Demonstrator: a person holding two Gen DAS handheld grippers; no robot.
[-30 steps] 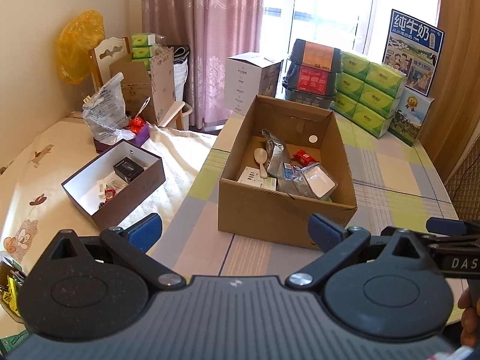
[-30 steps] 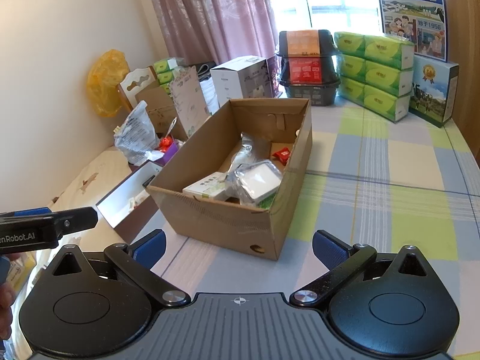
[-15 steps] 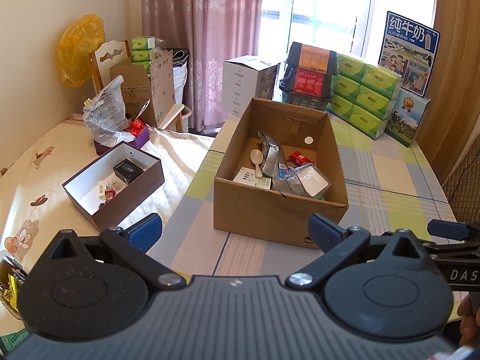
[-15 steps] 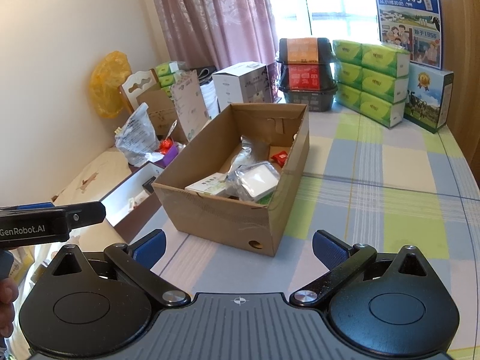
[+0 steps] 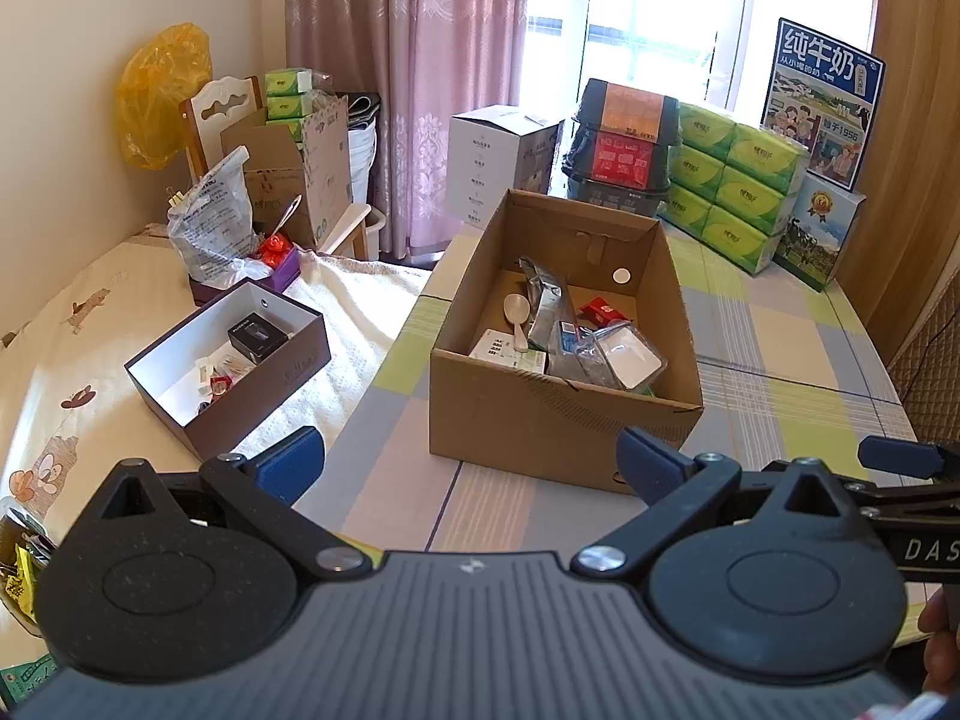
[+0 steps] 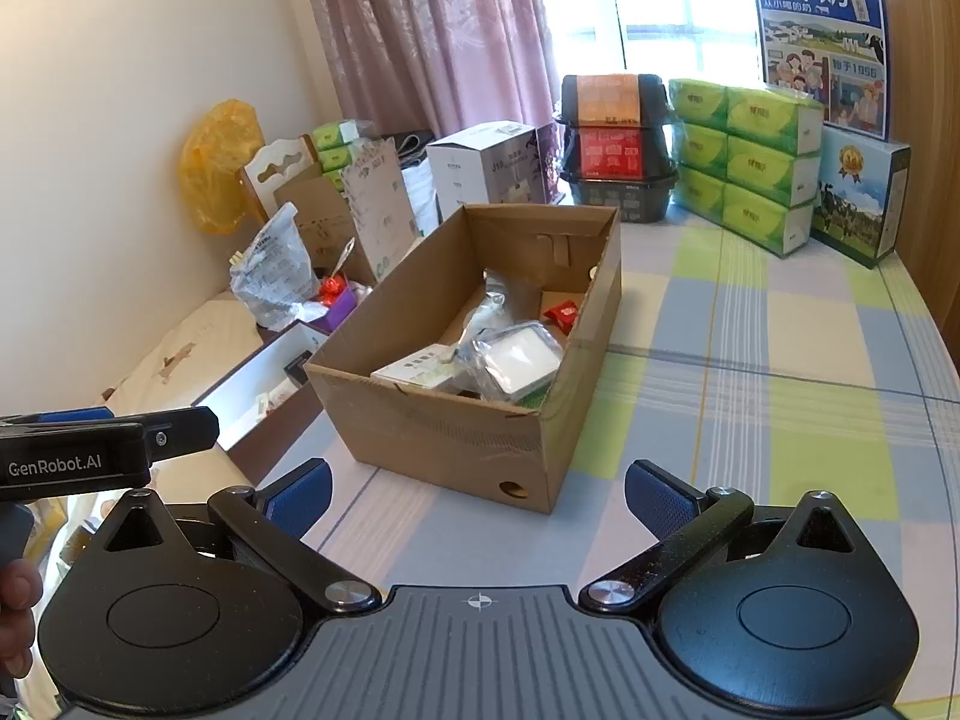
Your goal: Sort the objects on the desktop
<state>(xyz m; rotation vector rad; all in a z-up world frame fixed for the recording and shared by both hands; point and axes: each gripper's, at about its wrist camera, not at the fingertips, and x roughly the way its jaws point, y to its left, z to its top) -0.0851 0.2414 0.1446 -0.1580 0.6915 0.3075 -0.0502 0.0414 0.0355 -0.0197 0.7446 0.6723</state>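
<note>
Both grippers, left point(image 5: 468, 462) and right point(image 6: 477, 492), hang wide apart, empty, before the box point(image 5: 564, 414); sorting looks done, or needs another item

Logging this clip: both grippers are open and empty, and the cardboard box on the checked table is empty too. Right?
Not quite. The cardboard box isn't empty: the left wrist view shows a white spoon, a red packet and other items inside. Both the left gripper and right gripper are open and empty.
</note>
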